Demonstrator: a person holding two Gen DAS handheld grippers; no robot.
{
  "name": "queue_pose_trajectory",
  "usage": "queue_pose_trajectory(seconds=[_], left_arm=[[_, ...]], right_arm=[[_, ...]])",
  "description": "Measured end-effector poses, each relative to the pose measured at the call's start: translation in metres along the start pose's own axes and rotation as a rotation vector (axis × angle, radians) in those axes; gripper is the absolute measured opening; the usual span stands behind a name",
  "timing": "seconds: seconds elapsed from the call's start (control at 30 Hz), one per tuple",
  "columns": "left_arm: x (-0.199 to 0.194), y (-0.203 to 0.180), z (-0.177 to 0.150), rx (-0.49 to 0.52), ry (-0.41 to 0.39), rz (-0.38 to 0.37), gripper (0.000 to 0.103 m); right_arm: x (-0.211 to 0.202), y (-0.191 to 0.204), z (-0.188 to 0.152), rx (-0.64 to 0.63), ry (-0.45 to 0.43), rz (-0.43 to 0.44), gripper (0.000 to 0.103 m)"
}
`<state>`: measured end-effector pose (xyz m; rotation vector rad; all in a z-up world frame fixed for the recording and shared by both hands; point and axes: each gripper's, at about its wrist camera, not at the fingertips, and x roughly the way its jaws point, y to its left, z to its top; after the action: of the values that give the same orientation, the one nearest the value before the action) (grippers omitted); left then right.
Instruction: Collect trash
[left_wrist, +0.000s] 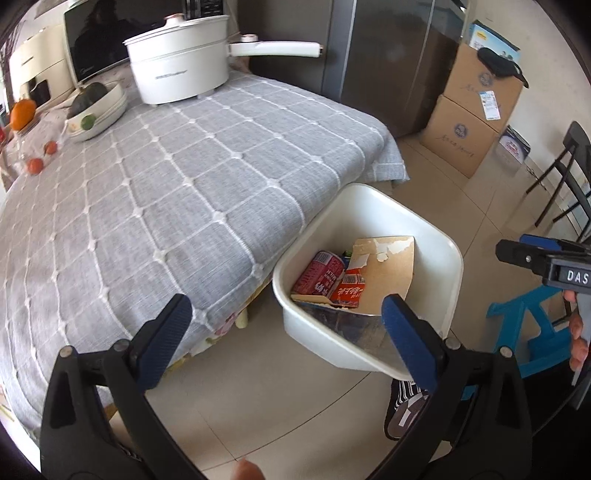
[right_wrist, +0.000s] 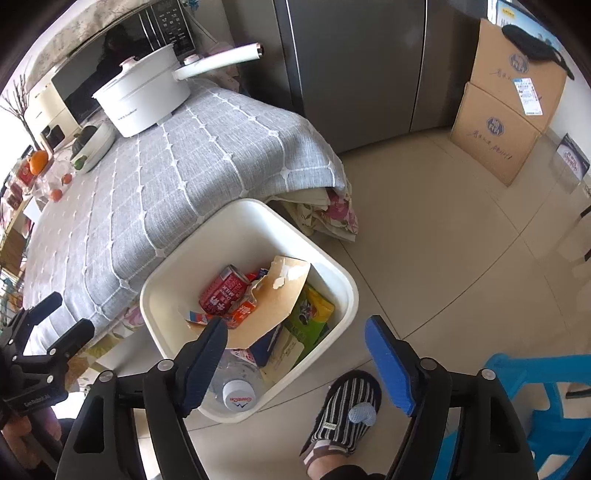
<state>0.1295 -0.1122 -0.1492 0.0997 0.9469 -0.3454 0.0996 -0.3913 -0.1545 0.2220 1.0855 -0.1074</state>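
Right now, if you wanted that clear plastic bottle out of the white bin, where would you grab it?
By its neck, just under the white cap, coming from above: the plastic bottle points cap-up at the near corner of the bin, its body partly tucked under the cardboard.

One white bin (right_wrist: 343, 295), one red can (right_wrist: 223, 290), one plastic bottle (right_wrist: 236, 387), two stacked cardboard boxes (right_wrist: 498, 144), one white pot (right_wrist: 144, 99).

Bare tablecloth (left_wrist: 207, 177) lies free; torn cardboard (right_wrist: 280, 302) crowds the bin (right_wrist: 332, 266).
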Motion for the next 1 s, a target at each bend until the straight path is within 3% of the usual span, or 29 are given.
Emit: queue_pose_trajectory(seconds=[0.23, 0.4, 0.6, 0.8, 1.0], left_arm=[[-0.059, 0.019, -0.02, -0.071, -0.091, 0.137, 0.102], [-0.105, 0.027, -0.036, -0.097, -0.186, 0.185, 0.102], [-0.137, 0.026, -0.053, -0.11, -0.275, 0.218, 0.102], [-0.148, 0.033, -0.057, -0.143, -0.323, 0.225, 0.102], [-0.152, 0.04, -0.058, -0.165, -0.338, 0.228, 0.102]], right_arm=[[-0.056, 0.048, -0.027, -0.116, -0.167, -0.047, 0.091], [-0.093, 0.076, -0.049, -0.171, -0.286, -0.077, 0.101], [-0.135, 0.101, -0.064, -0.187, -0.425, -0.088, 0.103], [-0.152, 0.119, -0.065, -0.198, -0.496, -0.092, 0.103], [-0.15, 0.13, -0.062, -0.218, -0.499, -0.093, 0.103]])
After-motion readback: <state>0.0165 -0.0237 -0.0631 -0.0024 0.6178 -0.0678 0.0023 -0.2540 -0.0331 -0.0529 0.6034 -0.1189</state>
